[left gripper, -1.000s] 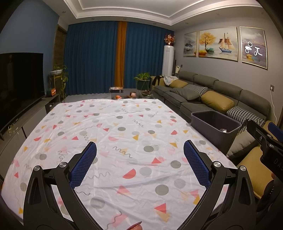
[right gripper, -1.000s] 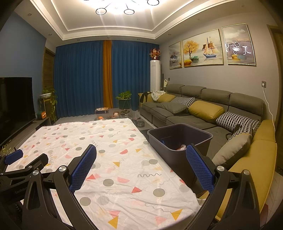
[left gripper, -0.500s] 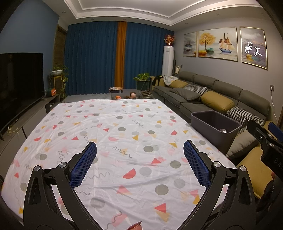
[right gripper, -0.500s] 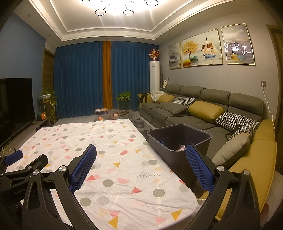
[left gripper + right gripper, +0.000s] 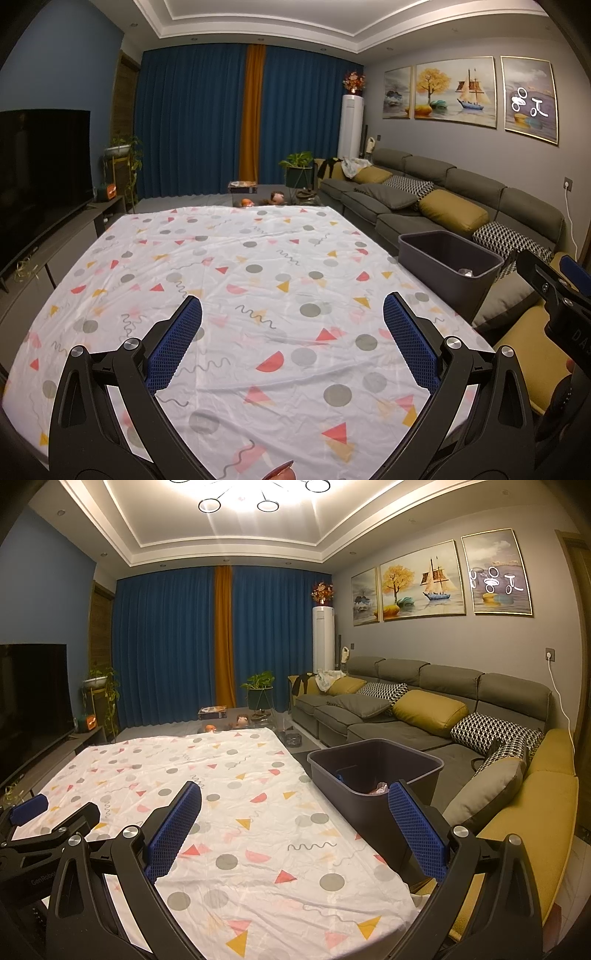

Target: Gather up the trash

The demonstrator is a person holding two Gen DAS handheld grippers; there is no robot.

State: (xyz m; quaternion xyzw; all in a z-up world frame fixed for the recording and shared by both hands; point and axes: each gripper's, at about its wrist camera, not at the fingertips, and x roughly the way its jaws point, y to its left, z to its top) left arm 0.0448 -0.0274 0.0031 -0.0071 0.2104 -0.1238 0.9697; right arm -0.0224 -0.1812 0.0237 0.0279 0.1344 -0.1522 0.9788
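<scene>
Trash in bin, just beyond right gripper | left gripper over bare cloth | both spread wide, empty | crumpled wrap: likely light, soft, slippery; pinch a fold

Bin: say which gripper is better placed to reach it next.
Right. The bin sits just ahead of the open right gripper, beside its right finger. From the open left gripper, the bin lies farther off, past the table edge.
</scene>
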